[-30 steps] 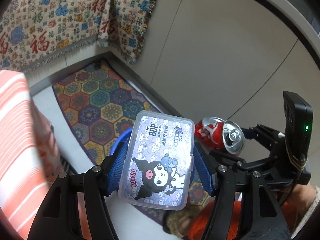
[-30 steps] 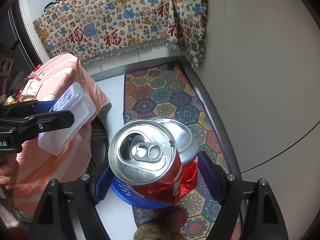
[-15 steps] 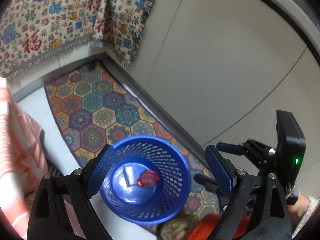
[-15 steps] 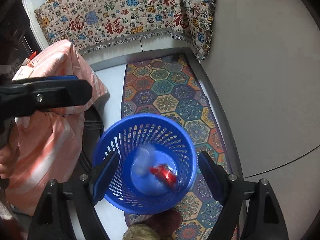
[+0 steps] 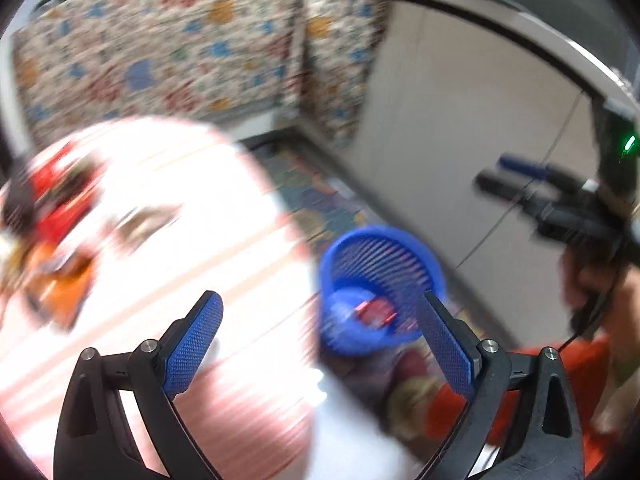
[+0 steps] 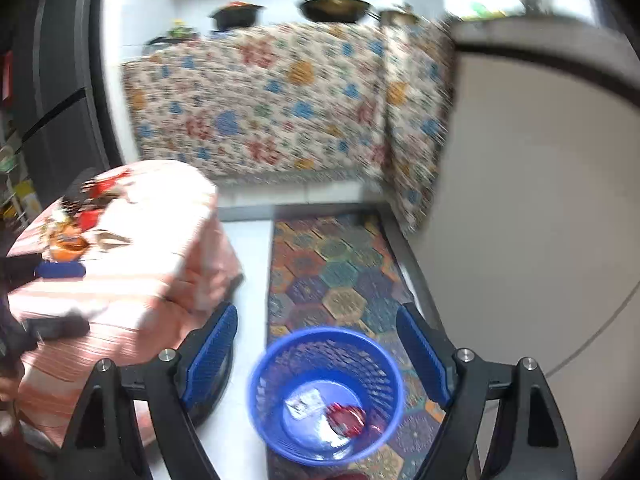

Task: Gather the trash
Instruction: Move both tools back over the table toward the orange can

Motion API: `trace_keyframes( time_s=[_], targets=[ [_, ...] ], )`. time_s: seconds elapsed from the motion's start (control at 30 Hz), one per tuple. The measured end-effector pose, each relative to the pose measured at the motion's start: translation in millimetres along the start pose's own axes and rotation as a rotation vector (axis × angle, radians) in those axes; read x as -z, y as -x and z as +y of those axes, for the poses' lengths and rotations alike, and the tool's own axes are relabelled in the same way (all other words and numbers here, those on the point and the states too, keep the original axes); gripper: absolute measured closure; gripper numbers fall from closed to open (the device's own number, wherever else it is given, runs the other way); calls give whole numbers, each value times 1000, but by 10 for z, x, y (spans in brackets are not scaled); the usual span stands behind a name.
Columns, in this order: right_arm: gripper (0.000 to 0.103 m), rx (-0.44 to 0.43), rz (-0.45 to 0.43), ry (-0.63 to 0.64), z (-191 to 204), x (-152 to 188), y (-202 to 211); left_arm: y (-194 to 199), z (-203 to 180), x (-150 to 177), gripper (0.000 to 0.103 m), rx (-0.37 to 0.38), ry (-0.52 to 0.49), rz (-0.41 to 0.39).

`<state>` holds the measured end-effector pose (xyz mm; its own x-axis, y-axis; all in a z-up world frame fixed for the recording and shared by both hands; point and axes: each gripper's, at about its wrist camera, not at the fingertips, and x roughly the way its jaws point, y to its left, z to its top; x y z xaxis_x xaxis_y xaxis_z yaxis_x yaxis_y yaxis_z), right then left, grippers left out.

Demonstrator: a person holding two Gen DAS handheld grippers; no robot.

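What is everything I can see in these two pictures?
Basket: one, blue mesh, on the floor beside the rug.
Crushed can: one, red, inside the basket.
Clear plastic box: one, inside the basket beside the can.
Rug: one, multicoloured hexagons, on the floor.
Table: one, pink striped cloth, left, with blurred clutter on it.
Patterned cloth: draped over the counter behind.
Pans: dark, on that counter.
Left gripper: jaws open, empty.
Right gripper: jaws open, empty, above the basket.

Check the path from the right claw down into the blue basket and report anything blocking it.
Nothing visible blocks it. The right claw is open and empty above the blue basket, whose mouth is uncovered; a red can and a clear box lie inside.
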<state>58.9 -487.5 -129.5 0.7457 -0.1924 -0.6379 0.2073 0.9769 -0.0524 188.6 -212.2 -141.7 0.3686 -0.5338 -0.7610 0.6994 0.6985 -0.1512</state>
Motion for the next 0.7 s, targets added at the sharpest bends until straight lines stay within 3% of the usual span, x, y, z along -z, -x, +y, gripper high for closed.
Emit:
trace_keyframes(
  time_s=[0.27,0.4,0.5,0.63,0.7],
  targets=[
    [19,-210,58,125,1410,-45,-68,307,1143,555,6,-256,96,27],
    [19,-264,114,181,2015,95,-250,253,1508,618,5,-263,167,60],
    [19,-262,168,221,2291,191,-485,128,1541,582,3,-284,120,64],
    [17,-225,229,216,2381,238,-814,16,1588,500,0,-264,113,57],
    [17,-223,219,201,2355,171,-899,-51,1620,416,0,-265,121,55]
  ],
)
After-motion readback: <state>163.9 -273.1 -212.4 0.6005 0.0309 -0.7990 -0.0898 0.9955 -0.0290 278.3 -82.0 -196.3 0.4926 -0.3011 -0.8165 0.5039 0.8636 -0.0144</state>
